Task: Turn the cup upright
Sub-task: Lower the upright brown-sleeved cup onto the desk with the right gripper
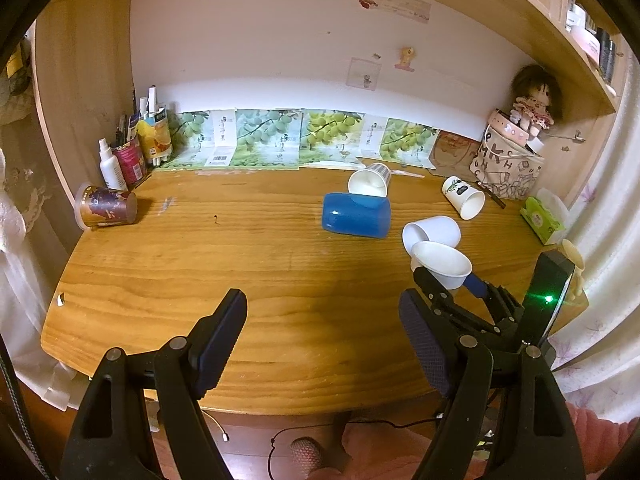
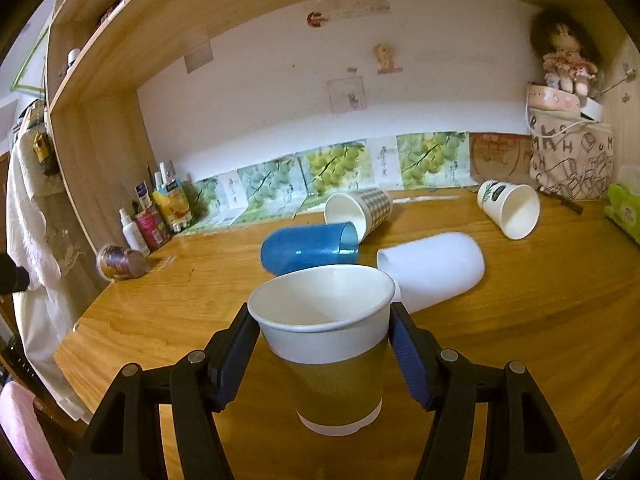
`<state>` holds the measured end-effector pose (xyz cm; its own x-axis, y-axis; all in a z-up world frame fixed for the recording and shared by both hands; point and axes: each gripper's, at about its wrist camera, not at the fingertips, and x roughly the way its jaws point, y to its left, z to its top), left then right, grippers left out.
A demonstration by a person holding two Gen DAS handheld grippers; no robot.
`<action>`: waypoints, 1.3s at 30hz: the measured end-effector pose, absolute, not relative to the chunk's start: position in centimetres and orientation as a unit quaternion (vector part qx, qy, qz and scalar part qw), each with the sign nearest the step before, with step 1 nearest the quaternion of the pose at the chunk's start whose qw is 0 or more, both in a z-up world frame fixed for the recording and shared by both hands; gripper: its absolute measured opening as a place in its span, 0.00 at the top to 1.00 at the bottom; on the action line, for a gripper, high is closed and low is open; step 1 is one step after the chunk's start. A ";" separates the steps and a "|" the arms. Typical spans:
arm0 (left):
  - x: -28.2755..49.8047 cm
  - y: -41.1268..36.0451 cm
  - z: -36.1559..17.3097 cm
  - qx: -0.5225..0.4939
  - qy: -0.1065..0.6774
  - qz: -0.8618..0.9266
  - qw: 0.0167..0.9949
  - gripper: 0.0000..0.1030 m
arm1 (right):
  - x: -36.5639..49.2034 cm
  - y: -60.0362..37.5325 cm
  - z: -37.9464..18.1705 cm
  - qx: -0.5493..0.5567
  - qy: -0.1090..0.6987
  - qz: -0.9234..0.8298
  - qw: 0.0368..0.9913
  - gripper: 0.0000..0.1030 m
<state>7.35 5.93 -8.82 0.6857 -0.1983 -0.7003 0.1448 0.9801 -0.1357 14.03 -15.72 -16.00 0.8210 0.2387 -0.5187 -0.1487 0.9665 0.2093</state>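
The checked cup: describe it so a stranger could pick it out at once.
On the wooden desk, look toward the back, by the strip of grape pictures along the wall. The checked cup lies on its side there, just behind the blue cup, mouth facing the front. It alone has a grid pattern; the other fallen cups are plain or leaf-printed.

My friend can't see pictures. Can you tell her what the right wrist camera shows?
The right gripper has its jaws closed on a paper cup, upright, white on top and gold below, over a wooden desk. Behind it a blue cup, white cup and two paper cups lie tipped over.
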 end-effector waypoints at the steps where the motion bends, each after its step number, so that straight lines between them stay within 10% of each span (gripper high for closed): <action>1: 7.3 5.9 -8.8 -0.034 0.386 -0.094 0.917 0.21 | 14.0 -15.7 -16.1 0.078 0.280 0.104 0.951 0.36; 39: 6.4 5.1 -11.2 -0.055 0.472 -0.139 0.869 0.16 | 8.1 -15.4 -16.8 0.015 0.399 0.082 0.913 0.22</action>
<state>6.44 5.14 -11.16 0.5158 -0.2941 -0.8046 0.1906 0.9551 -0.2269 8.11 -15.35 -16.82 0.6675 0.1612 -0.7269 -0.1377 0.9862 0.0923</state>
